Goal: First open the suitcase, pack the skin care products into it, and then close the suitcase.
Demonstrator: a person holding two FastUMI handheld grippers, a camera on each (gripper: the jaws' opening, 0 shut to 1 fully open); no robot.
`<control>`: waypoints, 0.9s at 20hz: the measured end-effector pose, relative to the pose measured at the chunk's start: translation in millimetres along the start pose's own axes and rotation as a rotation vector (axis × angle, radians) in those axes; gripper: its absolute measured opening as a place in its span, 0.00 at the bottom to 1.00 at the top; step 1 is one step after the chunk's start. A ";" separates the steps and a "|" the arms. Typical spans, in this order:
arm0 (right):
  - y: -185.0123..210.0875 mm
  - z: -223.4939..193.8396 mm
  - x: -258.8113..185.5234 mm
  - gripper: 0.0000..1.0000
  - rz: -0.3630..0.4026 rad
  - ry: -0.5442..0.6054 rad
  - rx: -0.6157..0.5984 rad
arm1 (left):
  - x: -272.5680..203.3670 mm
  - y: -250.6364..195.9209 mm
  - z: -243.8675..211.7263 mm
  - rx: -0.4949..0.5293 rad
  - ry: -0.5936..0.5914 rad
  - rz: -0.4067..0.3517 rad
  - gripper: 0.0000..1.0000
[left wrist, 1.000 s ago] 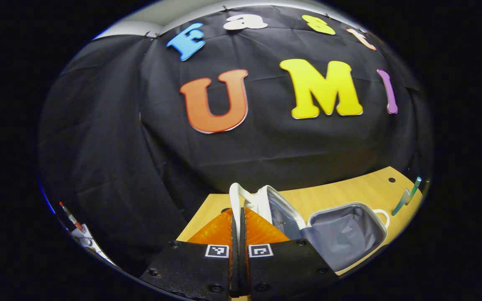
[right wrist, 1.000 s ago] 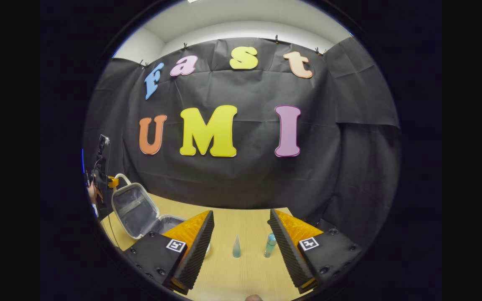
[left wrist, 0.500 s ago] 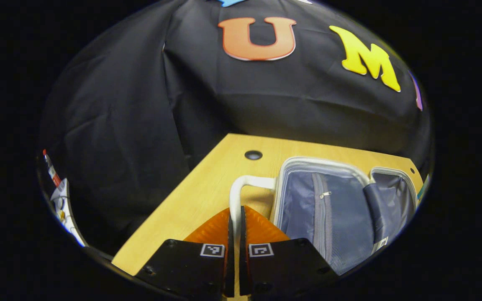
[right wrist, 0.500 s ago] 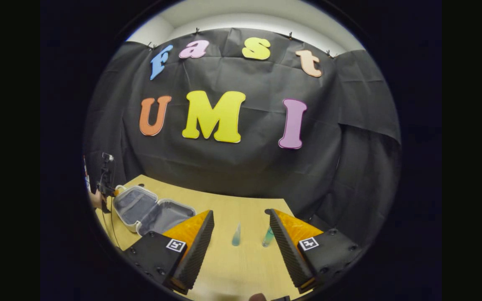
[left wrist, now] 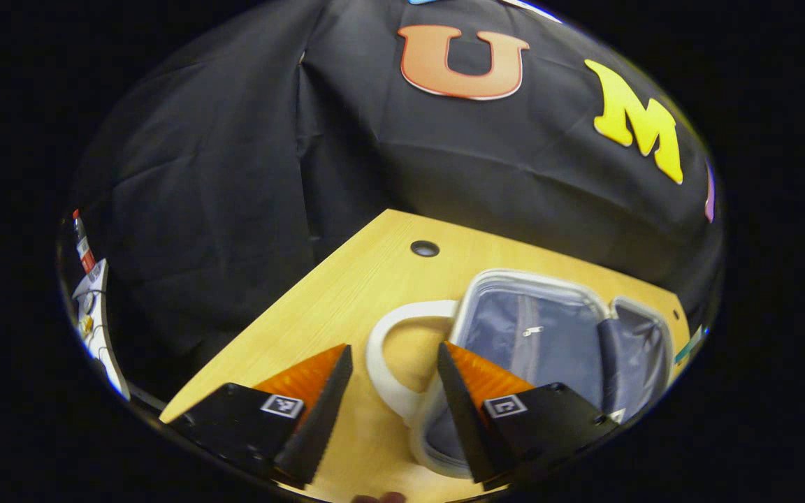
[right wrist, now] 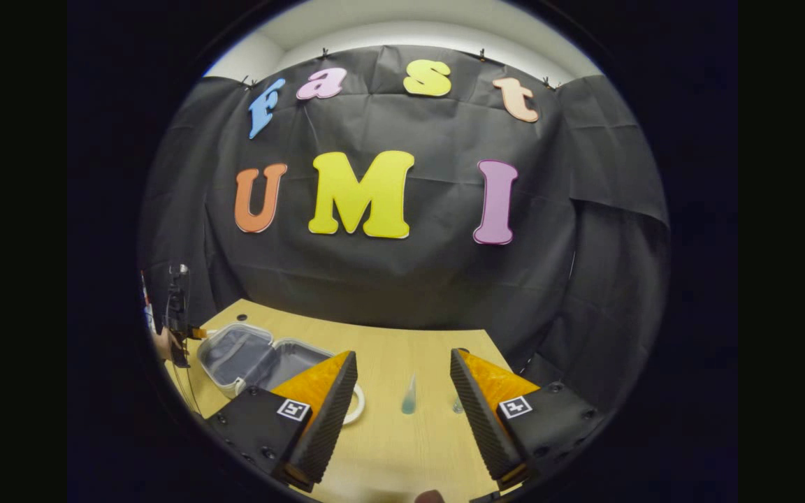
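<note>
Suitcase [left wrist: 549,335] open flat on the light wooden tabletop [left wrist: 346,300], both halves up, grey lining and a zip pocket showing inside. White handle [left wrist: 392,356] looping out from the near half, lying on the wood between the left claw's fingers [left wrist: 315,412] without touching either. Left claw [left wrist: 392,409] released, jaws wide apart, right finger hanging over the near rim of the case. Round cable hole [left wrist: 424,248] in the wood beyond the handle, near the far edge.

From the right gripper view, suitcase [right wrist: 263,356] off to the left side of the tabletop [right wrist: 388,447], second white handle ring [right wrist: 355,405] just behind the right claw's left finger. Right claw [right wrist: 402,412] released too, jaws spread, holding nothing. Between them, farther out on the wood, a small blue-green tube [right wrist: 409,398] standing upright, and a second small bottle [right wrist: 458,404] just beside the right finger, partly hidden. Both well apart from the suitcase.

Black cloth wall [right wrist: 402,279] draped close behind the tabletop on all far sides, white ceiling strip above. Left claw [right wrist: 196,333] and a hand [right wrist: 163,344] at the far left edge, beside the case.
</note>
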State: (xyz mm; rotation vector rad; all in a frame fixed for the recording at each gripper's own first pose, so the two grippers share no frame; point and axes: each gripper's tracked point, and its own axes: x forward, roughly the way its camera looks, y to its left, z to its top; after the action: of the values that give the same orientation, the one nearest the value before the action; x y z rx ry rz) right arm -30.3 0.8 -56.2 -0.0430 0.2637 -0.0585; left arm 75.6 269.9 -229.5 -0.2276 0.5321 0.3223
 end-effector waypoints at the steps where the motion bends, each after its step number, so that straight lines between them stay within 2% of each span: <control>1: -1.4 -0.9 2.3 0.79 0.005 -0.001 0.006 | -15.4 -14.9 6.5 0.004 -0.016 -0.013 0.89; 3: -8.3 -3.3 4.4 0.79 0.012 -0.005 0.011 | -52.1 -47.1 28.3 0.028 -0.094 -0.033 0.92; 4: -12.9 -4.8 6.1 0.77 0.016 -0.008 0.016 | -69.0 -68.6 37.6 0.036 -0.140 -0.049 1.00; 8: -39.9 -8.0 7.5 0.79 0.013 -0.025 0.026 | -129.7 -162.7 26.0 0.094 -0.203 -0.099 0.98; 12: -76.8 -14.8 6.5 0.77 -0.004 -0.035 0.028 | -175.6 -253.3 11.4 0.101 -0.257 -0.174 0.98; 15: -102.5 -25.5 7.6 0.80 -0.023 -0.021 0.036 | -200.7 -305.3 4.3 0.106 -0.292 -0.235 0.98; 18: -121.7 -31.2 9.5 0.77 -0.032 -0.012 0.037 | -208.9 -355.7 -16.5 0.172 -0.271 -0.311 0.98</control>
State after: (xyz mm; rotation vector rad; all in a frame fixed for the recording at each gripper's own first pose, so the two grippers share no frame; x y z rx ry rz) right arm -35.7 -122.3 -82.6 -0.0110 0.2502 -0.0951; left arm 25.3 -114.3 -87.0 -0.0946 0.2482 0.0026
